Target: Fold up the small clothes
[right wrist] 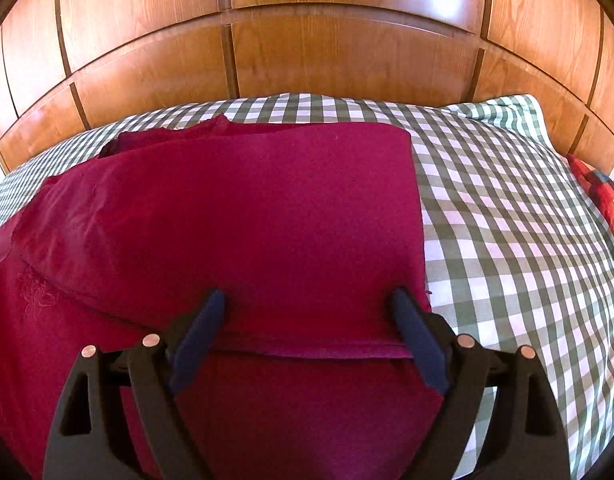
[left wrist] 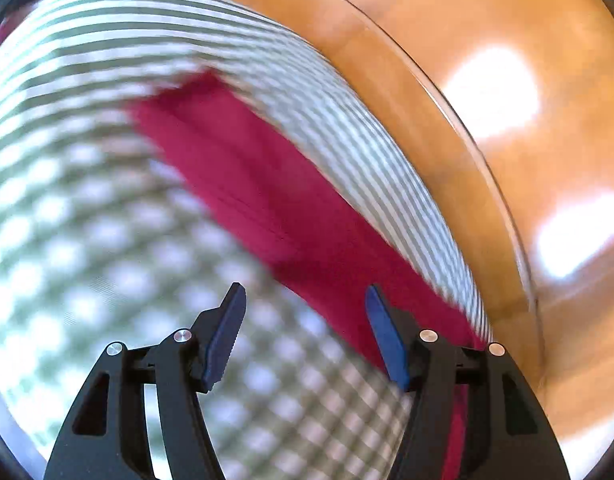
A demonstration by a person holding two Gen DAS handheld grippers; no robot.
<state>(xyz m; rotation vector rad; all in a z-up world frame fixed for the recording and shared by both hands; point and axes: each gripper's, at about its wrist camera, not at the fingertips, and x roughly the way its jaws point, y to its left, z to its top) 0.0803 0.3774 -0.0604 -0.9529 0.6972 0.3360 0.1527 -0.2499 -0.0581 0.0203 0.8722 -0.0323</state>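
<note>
Right tongs (right wrist: 307, 336): my blue pads stand wide apart, nothing pinched between them, poised just over the near folded edge of the crimson garment (right wrist: 235, 216). It lies on the green-and-white checked bedcover (right wrist: 507, 216), one layer folded over another, its right edge straight. Wooden panels (right wrist: 307, 52) rise behind the bed; a red plaid cloth (right wrist: 607, 200) shows at the far right. Left tongs (left wrist: 303, 336): my pads are parted about halfway and empty, above the blurred checked cover (left wrist: 107, 240). A strip of the crimson garment (left wrist: 267, 184) runs diagonally ahead of them, and beyond it the wooden panels (left wrist: 487, 80).
</note>
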